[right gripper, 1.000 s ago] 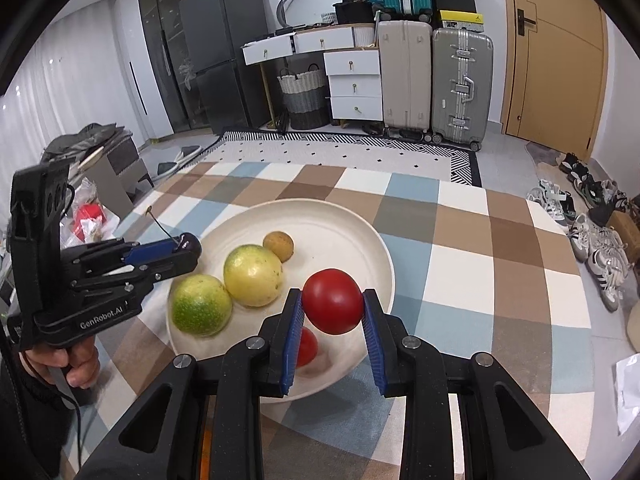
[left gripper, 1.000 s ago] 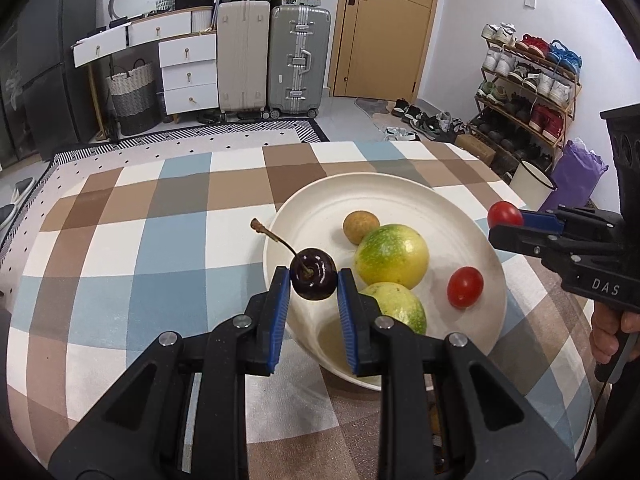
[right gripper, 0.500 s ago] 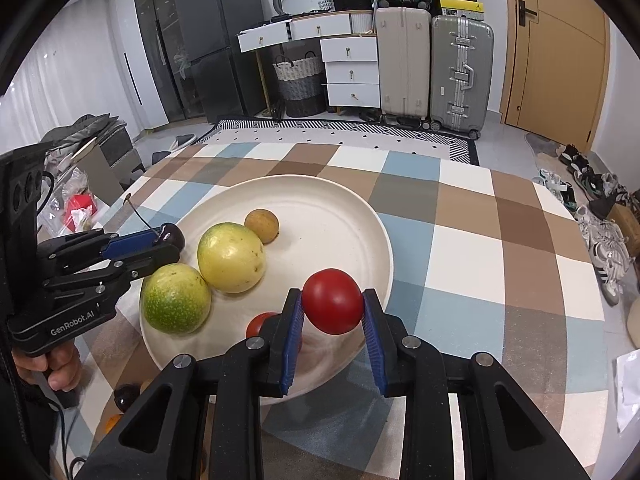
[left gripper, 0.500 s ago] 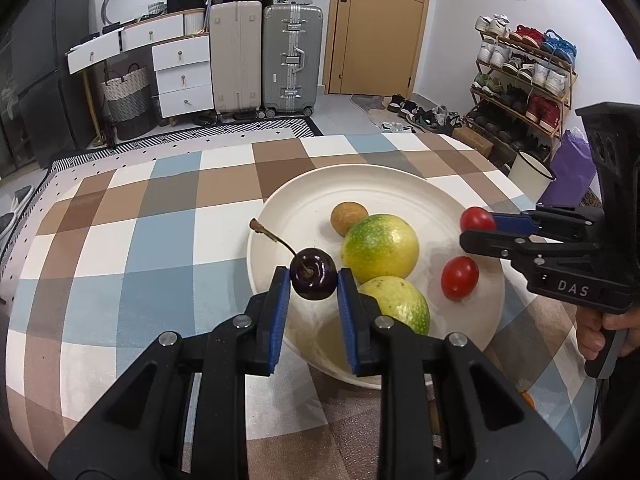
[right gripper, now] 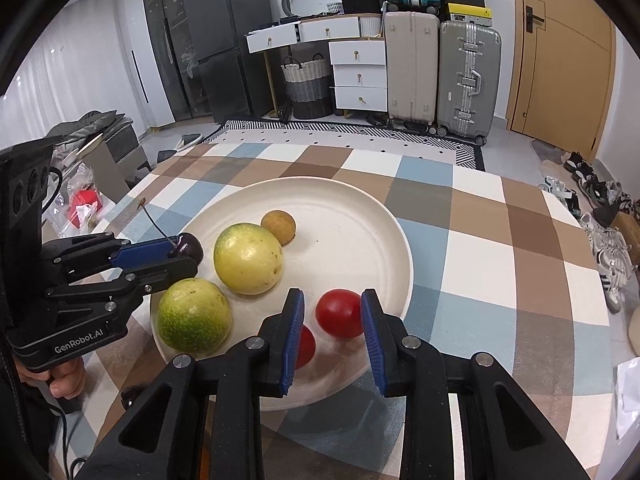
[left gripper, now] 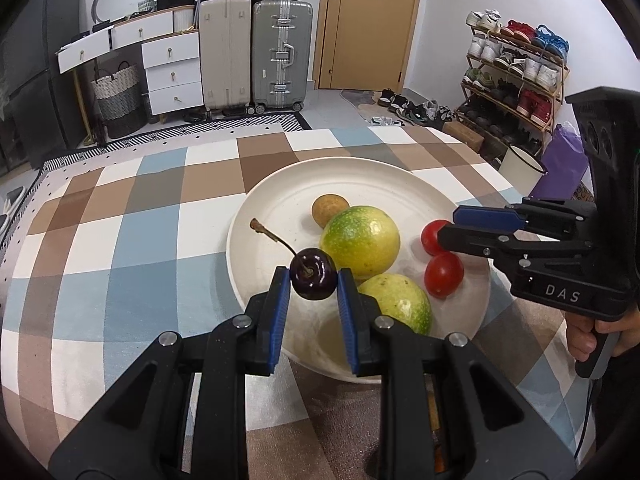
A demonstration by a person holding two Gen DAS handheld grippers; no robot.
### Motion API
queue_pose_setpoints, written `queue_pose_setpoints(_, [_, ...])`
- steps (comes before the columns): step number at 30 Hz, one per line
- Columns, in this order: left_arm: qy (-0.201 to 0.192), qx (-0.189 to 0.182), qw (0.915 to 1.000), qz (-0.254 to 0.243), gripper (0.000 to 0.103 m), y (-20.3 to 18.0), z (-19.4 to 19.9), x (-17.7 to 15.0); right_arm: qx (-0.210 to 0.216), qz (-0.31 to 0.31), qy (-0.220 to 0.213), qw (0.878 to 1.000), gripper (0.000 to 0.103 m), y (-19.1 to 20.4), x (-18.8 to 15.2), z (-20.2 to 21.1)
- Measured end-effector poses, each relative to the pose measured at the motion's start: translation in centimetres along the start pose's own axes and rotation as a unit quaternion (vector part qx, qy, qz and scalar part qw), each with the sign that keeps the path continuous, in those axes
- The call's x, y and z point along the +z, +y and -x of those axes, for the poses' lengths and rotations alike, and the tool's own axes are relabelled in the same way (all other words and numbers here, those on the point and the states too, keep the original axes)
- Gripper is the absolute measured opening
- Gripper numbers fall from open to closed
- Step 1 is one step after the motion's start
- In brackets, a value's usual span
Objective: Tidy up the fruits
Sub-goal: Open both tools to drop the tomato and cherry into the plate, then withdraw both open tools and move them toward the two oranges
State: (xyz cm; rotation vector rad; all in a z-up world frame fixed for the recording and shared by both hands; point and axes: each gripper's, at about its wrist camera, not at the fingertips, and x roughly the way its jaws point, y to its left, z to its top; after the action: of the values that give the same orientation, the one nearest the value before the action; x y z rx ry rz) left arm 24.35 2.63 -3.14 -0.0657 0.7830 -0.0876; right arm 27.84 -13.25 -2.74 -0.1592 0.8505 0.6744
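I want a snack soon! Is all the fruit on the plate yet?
Nearly. Two green-yellow fruits, a small brown fruit and one tomato already lie on the plate. A second tomato sits on it between the loose-looking jaws of the right gripper. The left gripper holds a cherry above the plate; that is left to set down.

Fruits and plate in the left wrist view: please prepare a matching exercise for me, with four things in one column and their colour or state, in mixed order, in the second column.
Things:
1. cherry
2. cherry tomato
3. small round fruit at the far side of the plate
4. plate

Colour or state:
a. cream white, lying on the checked cloth
b. red, lying on the plate
c. dark purple, clamped in the left hand-held gripper
d. brown, lying on the plate

Pairs: 1-c, 2-b, 3-d, 4-a
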Motion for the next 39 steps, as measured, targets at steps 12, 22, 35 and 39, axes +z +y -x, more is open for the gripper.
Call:
queue_pose_setpoints(12, [-0.007,0.015,0.9997,0.017,0.039,0.6,1.0,0.2,-0.012,-0.022,-0.026,0.999,0.073,-0.9,0.5,2.0])
queue_pose_setpoints(22, [-0.033,0.039,0.9984,0.026,0.086,0.8,4.8,-1.3,-0.004,-0.050,-0.025,0.998,0.102,-1.2,-0.7,4.2])
queue_pose_setpoints(35, [-0.059,0.039,0.9973,0.021,0.102,-0.6,9.3,-4.0,0.022,-0.054,-0.030,0.998,0.103,-0.7,-4.5,7.3])
queue_pose_setpoints(39, [-0.054,0.039,0.9975,0.022,0.102,-1.2,10.0,-5.2,0.025,-0.038,-0.023,0.999,0.103,0.3,-5.8,7.7])
